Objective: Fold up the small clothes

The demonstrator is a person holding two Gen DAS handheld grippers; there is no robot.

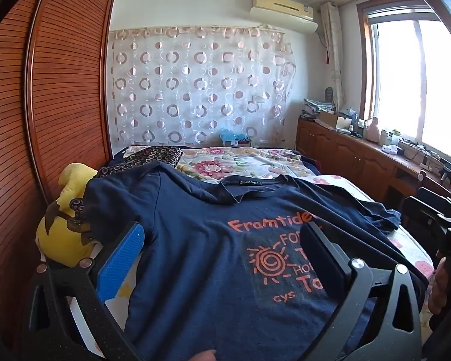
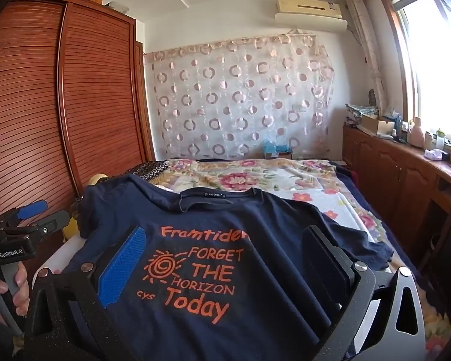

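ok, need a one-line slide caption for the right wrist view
Open right gripper above a navy printed T-shirt spread face-up on a floral bedspread; left gripper open at left.

Daylight enters through the window [image 1: 418,81] on the right side of the room; its panes are overexposed to plain white in both views. The wall curtain [image 1: 195,87] and ceiling are evenly lit. The louvred wardrobe [image 1: 45,105] carries a narrow bright highlight along its curved frame. The navy T-shirt [image 2: 225,240] reads dark, its orange print sharp and legible. Fisheye distortion bows straight lines toward the edges, and black vignetting fills the corners. Parts nearest the lens look slightly soft.
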